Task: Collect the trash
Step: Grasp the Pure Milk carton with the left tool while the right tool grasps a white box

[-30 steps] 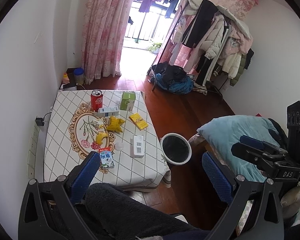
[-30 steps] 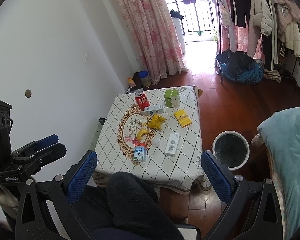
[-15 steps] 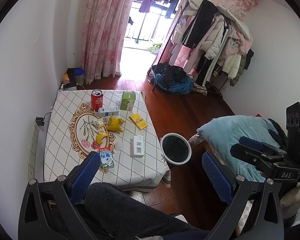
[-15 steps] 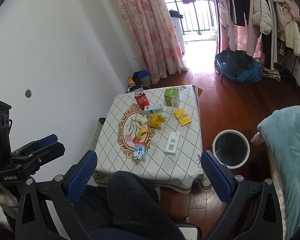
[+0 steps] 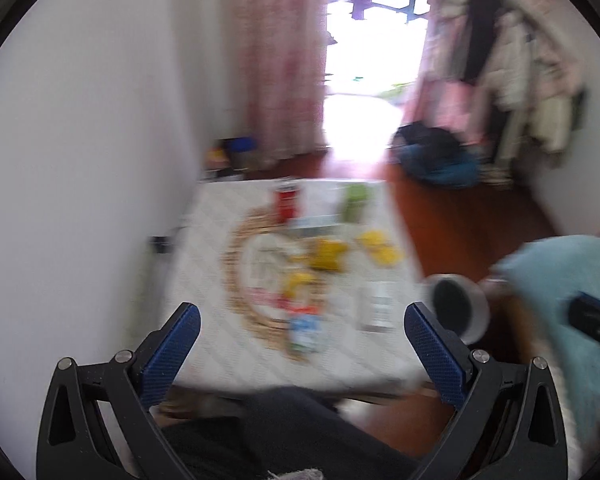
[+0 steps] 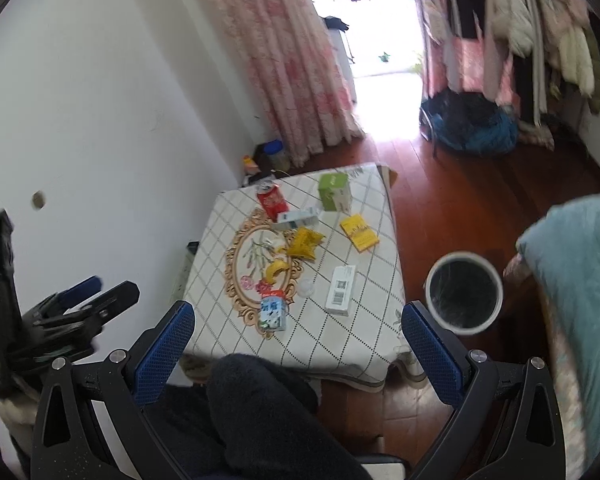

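Note:
A low table (image 6: 364, 332) with a checked cloth carries trash: a red can (image 6: 271, 200), a green box (image 6: 334, 191), a white-blue carton (image 6: 299, 218), a yellow wrapper (image 6: 306, 243), a yellow packet (image 6: 359, 233), a banana peel (image 6: 277, 270), a small milk carton (image 6: 273, 312) and a white box (image 6: 341, 290). A white bin (image 6: 464, 294) with a black liner stands on the floor right of it. My right gripper (image 6: 298, 312) is open and empty, above and short of the table. My left gripper (image 5: 300, 326) is open and empty; its view is blurred, showing the table (image 5: 220, 340) and bin (image 5: 458, 306).
A white wall runs along the table's left. A bed with a blue quilt (image 6: 580, 280) is on the right. A clothes rack (image 6: 540, 20), a dark bag pile (image 6: 472, 128) and pink curtains (image 6: 292, 60) stand beyond. My knee (image 6: 260, 400) is below the grippers.
Both grippers have moved forward toward the table. The left view has swung left and is blurred with motion. Both stay open and empty.

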`<action>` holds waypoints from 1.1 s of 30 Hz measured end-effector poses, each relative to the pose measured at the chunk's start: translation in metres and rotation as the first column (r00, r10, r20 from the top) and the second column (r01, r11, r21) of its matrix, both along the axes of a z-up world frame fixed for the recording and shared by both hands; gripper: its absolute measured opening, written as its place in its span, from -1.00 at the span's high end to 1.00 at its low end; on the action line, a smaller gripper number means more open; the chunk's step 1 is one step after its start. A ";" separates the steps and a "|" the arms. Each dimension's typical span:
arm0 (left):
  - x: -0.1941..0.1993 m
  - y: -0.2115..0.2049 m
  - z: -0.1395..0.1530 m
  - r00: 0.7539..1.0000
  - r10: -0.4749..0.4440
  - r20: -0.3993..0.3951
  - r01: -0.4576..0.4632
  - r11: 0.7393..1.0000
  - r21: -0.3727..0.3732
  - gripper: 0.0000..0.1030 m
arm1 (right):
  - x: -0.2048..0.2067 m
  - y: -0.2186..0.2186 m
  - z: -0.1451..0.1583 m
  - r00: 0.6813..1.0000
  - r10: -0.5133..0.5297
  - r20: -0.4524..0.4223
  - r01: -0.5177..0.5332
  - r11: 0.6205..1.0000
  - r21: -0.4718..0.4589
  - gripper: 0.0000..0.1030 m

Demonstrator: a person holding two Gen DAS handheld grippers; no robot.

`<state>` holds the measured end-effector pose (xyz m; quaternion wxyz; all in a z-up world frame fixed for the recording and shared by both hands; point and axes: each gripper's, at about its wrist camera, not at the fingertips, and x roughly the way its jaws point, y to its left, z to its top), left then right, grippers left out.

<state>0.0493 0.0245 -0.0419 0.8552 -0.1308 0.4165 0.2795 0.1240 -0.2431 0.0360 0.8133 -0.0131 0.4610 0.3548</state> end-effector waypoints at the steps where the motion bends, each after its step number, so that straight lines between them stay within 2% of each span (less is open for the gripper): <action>1: 0.006 0.008 -0.012 0.999 0.019 -0.026 -0.019 1.000 0.001 -1.00 | 0.008 0.005 -0.012 1.000 -0.018 -0.021 0.018 1.000 0.001 -1.00; 3: 0.023 0.028 -0.046 0.993 0.064 -0.099 -0.065 0.998 -0.009 -1.00 | 0.027 0.017 -0.040 0.997 -0.060 -0.053 0.059 0.998 -0.011 -1.00; 6: 0.047 0.060 -0.108 0.968 0.104 -0.227 -0.125 0.989 -0.080 -1.00 | 0.063 0.041 -0.095 0.988 -0.121 -0.098 0.114 0.991 -0.072 -0.96; 7: 0.053 0.066 -0.125 0.963 0.105 -0.249 -0.139 0.983 -0.121 -1.00 | 0.076 0.051 -0.120 0.982 -0.131 -0.135 0.118 0.988 -0.099 -0.78; 8: 0.055 0.072 -0.140 0.959 0.105 -0.264 -0.149 0.977 -0.154 -1.00 | 0.087 0.061 -0.144 0.975 -0.142 -0.171 0.121 0.985 -0.125 -0.49; 10: 0.062 0.080 -0.176 0.943 0.097 -0.318 -0.176 0.957 -0.230 -1.00 | 0.106 0.076 -0.186 0.962 -0.154 -0.224 0.116 0.977 -0.177 -0.28; 13: 0.077 0.077 -0.216 0.928 0.068 -0.367 -0.194 0.928 -0.318 -0.98 | 0.130 0.093 -0.244 0.930 -0.182 -0.320 0.112 0.968 -0.225 -0.28; 15: 0.088 0.073 -0.242 0.920 0.043 -0.389 -0.201 0.905 -0.375 -0.95 | 0.139 0.100 -0.270 0.907 -0.197 -0.373 0.109 0.964 -0.243 -0.28; 18: 0.103 0.067 -0.274 0.906 0.015 -0.424 -0.214 0.879 -0.427 -0.65 | 0.149 0.114 -0.300 0.882 -0.206 -0.424 0.093 0.958 -0.272 -0.28; 21: 0.112 0.064 -0.299 0.886 0.005 -0.464 -0.232 0.871 -0.433 -0.48 | 0.154 0.131 -0.320 0.880 -0.197 -0.433 0.068 0.953 -0.295 -0.28; 22: 0.112 0.063 -0.303 0.884 0.008 -0.467 -0.233 0.874 -0.427 -0.21 | 0.156 0.138 -0.328 0.883 -0.194 -0.427 0.061 0.950 -0.305 -0.28; 23: 0.112 0.061 -0.306 0.877 0.015 -0.480 -0.241 0.879 -0.412 -0.14 | 0.157 0.141 -0.331 0.883 -0.196 -0.426 0.060 0.948 -0.313 -0.28; 25: 0.111 0.057 -0.301 0.884 0.032 -0.466 -0.231 0.897 -0.378 0.09 | 0.163 0.151 -0.344 0.880 -0.203 -0.429 0.056 0.941 -0.333 -0.28; 27: 0.109 0.054 -0.298 0.885 0.042 -0.463 -0.235 0.900 -0.368 0.10 | 0.167 0.158 -0.354 0.876 -0.204 -0.438 0.044 0.937 -0.348 -0.26; 28: 0.109 0.053 -0.297 0.887 0.043 -0.459 -0.235 0.898 -0.371 0.11 | 0.168 0.161 -0.359 0.874 -0.202 -0.442 0.035 0.933 -0.357 -0.07; 29: 0.107 0.053 -0.296 0.892 0.044 -0.450 -0.231 0.900 -0.371 0.11 | 0.169 0.163 -0.361 0.877 -0.195 -0.440 0.024 0.930 -0.366 0.02; 33: 0.105 0.045 -0.293 0.893 0.044 -0.448 -0.222 0.909 -0.353 0.09 | 0.162 0.153 -0.357 0.890 -0.161 -0.427 -0.021 0.920 -0.391 0.03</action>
